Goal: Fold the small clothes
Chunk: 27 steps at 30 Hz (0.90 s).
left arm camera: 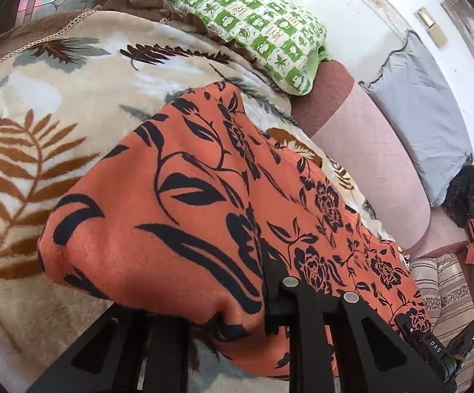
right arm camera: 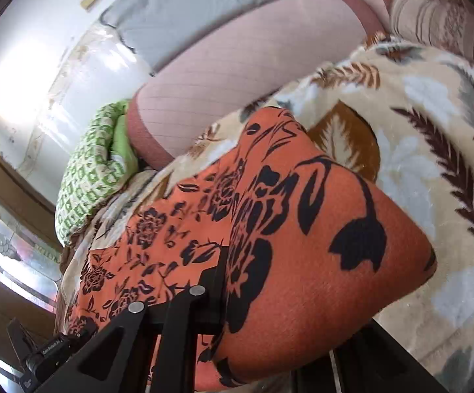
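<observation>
Bright daylight, wall (right arm camera: 17,78) glare, fisheye-bent dark edges, slight blur.

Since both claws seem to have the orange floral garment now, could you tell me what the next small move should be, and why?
Probably lift both claws together and carry the held edge forward over the rest. The left claw and right claw are each shut on the orange floral garment, which drapes over them above the leaf-print blanket, unfolded.

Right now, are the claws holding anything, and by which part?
Both are shut on the orange floral garment. The left claw pinches the raised fabric at its near edge; the right claw does likewise. The exact part cannot be told.
</observation>
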Motion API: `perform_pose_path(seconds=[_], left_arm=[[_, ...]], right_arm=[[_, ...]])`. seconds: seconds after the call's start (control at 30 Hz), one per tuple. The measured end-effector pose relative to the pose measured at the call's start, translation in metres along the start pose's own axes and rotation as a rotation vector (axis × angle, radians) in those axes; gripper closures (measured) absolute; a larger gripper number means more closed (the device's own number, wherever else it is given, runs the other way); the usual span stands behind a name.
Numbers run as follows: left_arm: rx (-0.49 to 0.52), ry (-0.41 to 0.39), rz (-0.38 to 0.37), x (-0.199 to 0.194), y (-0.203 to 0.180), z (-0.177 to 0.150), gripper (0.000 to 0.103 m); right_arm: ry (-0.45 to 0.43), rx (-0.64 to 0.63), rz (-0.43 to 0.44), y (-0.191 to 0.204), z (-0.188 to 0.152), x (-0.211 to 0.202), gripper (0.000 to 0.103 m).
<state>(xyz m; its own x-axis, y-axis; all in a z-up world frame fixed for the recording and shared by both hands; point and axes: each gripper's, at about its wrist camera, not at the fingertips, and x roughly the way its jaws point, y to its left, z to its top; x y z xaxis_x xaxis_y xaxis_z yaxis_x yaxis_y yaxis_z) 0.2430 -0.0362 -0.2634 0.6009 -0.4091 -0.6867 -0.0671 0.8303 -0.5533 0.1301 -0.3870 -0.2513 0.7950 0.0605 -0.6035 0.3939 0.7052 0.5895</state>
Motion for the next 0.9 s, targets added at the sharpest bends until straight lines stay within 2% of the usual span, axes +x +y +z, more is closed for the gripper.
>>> perform_pose_path(seconds=[0.23, 0.37, 0.4, 0.47, 0.53, 0.67, 0.8, 0.83, 0.9], left_arm=[[0.008, 0.065, -0.014, -0.018, 0.014, -0.024, 0.084], [0.015, 0.095, 0.007, -0.014, 0.024, -0.035, 0.082], [0.008, 0.101, 0.006, -0.011, 0.027, -0.035, 0.079], [-0.033, 0.104, -0.016, -0.010, 0.032, -0.033, 0.077], [-0.059, 0.109, -0.038, -0.010, 0.034, -0.031, 0.073], [-0.074, 0.094, -0.049, -0.009, 0.035, -0.030, 0.069], [-0.101, 0.078, -0.053, -0.009, 0.034, -0.028, 0.070], [-0.091, 0.073, -0.046, -0.010, 0.033, -0.029, 0.070], [-0.059, 0.055, -0.017, -0.012, 0.029, -0.030, 0.076]], right_arm=[[0.022, 0.017, 0.001, -0.017, -0.010, -0.025, 0.089], [0.100, 0.038, -0.007, -0.038, -0.026, -0.028, 0.089], [0.144, 0.052, -0.012, -0.043, -0.030, -0.022, 0.085], [0.242, 0.105, -0.013, -0.057, -0.037, -0.009, 0.083], [0.260, 0.163, 0.027, -0.066, -0.033, -0.009, 0.077], [0.342, 0.176, 0.056, -0.066, -0.031, -0.019, 0.042], [0.489, 0.212, 0.104, -0.061, -0.037, -0.035, 0.041], [0.503, 0.205, 0.122, -0.057, -0.037, -0.038, 0.041], [0.551, 0.116, 0.167, -0.036, -0.038, -0.044, 0.041]])
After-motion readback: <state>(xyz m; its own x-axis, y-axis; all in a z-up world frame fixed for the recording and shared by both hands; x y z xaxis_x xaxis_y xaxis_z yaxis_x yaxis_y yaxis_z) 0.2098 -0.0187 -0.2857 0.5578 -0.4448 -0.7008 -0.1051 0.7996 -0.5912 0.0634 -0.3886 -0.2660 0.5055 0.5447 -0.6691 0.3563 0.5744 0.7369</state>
